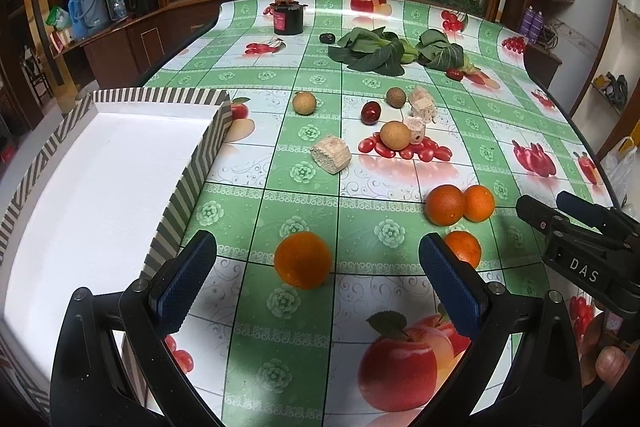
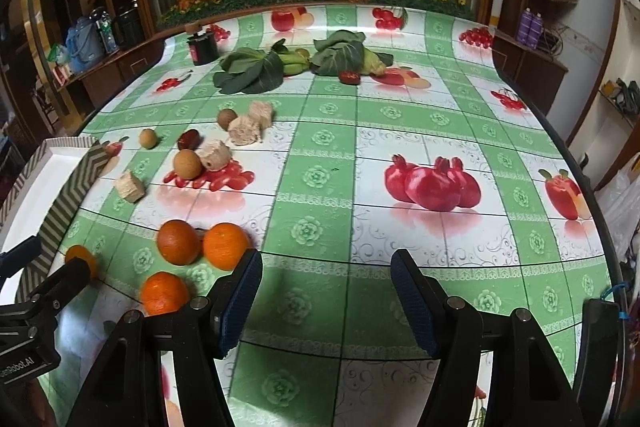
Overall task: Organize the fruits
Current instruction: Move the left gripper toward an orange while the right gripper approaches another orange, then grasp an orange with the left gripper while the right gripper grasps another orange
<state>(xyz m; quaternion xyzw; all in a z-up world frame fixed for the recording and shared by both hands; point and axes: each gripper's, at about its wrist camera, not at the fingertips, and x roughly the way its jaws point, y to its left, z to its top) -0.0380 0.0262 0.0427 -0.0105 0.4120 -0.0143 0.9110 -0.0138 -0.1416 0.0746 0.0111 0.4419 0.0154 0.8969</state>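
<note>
Left gripper (image 1: 318,267) spread wide, nothing held, hovering low over the table (image 1: 500,123) with fingers (image 1: 188,279) flanking 1 orange (image 1: 303,259); no contact visible between pads and fruit. Striped tray (image 1: 192,163) with bare white floor just left of that orange, touching nothing among the fruit. 3 further oranges off to the right: 2 touching side by side (image 1: 445,205) (image 1: 479,203), 1 partly hidden behind the right-hand finger (image 1: 464,249). Right gripper (image 2: 326,277) likewise spread wide and holding nothing, over bare tablecloth, with the nearest orange just left of its left finger (image 2: 240,295). Further back, 3 small tan round fruits (image 1: 304,103) (image 1: 396,96) (image 1: 395,135), a dark red fruit (image 1: 370,112) among them, and several pale cut chunks (image 1: 331,154) lying loose, 1 beside the tray's near corner. Leafy greens (image 1: 368,51) in 2 bunches at the far side, another small red fruit (image 1: 455,74) close by. Dark canister (image 1: 287,19) upright near the far left edge, capped with a brown lid. Right gripper's body also visible at the right margin of the left wrist view (image 1: 576,223), well clear of the oranges.
</note>
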